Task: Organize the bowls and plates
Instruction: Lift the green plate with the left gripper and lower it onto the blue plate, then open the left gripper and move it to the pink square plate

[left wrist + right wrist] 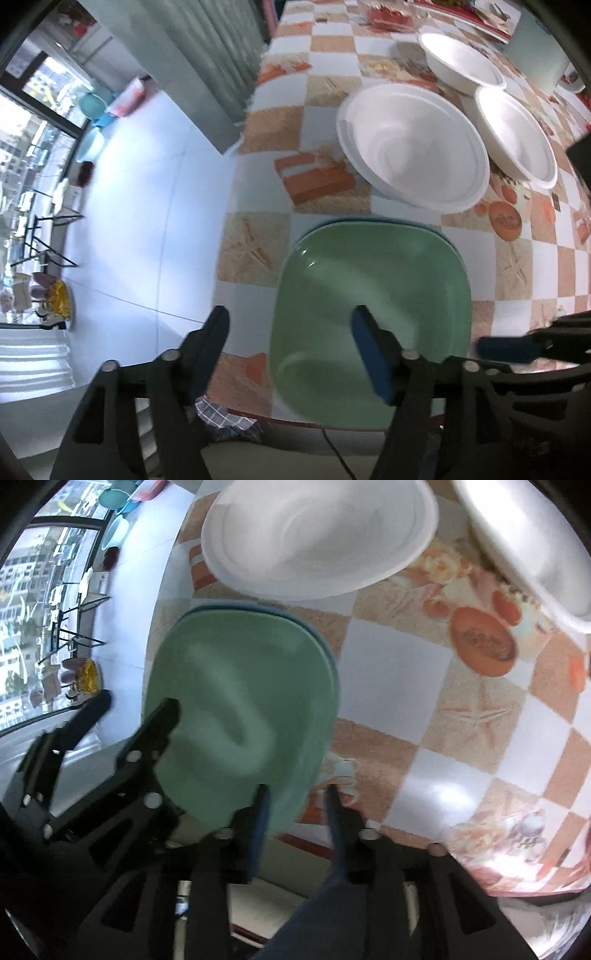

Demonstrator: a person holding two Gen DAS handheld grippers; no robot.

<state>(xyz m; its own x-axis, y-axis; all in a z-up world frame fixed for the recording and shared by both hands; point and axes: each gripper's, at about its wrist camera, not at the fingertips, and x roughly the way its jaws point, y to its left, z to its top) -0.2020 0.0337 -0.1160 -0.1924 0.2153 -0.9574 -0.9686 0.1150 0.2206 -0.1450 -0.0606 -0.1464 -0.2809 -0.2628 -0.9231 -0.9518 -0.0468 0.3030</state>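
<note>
A green square plate lies on top of a bluish plate at the near left corner of the table. My left gripper stands open, with the green plate's left edge between its fingers and neither pad pressing on it. In the right wrist view my right gripper is open too, astride the right near edge of the green plate. My left gripper shows at that plate's left side. Beyond the plates sit three white bowls: one close, one to its right, one further back.
The table wears a checked orange and white cloth; its left edge drops to a pale tiled floor. Red packets lie at the far end. A window and a folding rack stand at the far left.
</note>
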